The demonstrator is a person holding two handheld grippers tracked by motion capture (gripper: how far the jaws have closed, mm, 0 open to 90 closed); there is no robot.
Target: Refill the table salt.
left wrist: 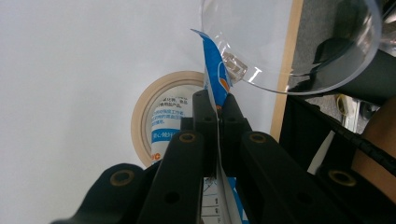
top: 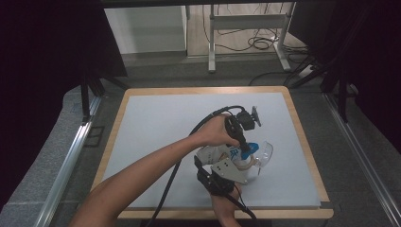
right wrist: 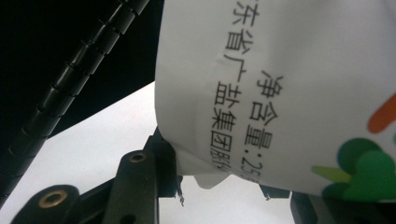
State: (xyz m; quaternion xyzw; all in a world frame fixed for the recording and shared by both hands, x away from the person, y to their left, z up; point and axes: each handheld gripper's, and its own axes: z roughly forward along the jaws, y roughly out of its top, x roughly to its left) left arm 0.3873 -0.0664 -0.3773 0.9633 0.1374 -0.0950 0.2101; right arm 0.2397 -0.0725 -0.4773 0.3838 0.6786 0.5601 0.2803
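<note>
A white salt packet with a blue top and printed text is held up over the grey table mat between both grippers. My left gripper reaches in from the left and is shut on the thin blue top edge. My right gripper, under its grey plate, comes from the near edge, and its jaws clamp the packet's white body. A clear plastic cup lies tilted just right of the packet top, mouth toward it.
A beige ring shows beneath the packet in the left gripper view. A ribbed black cable crosses close to the right gripper. The wooden table rim runs just right of the cup. A metal frame and cables stand beyond the table.
</note>
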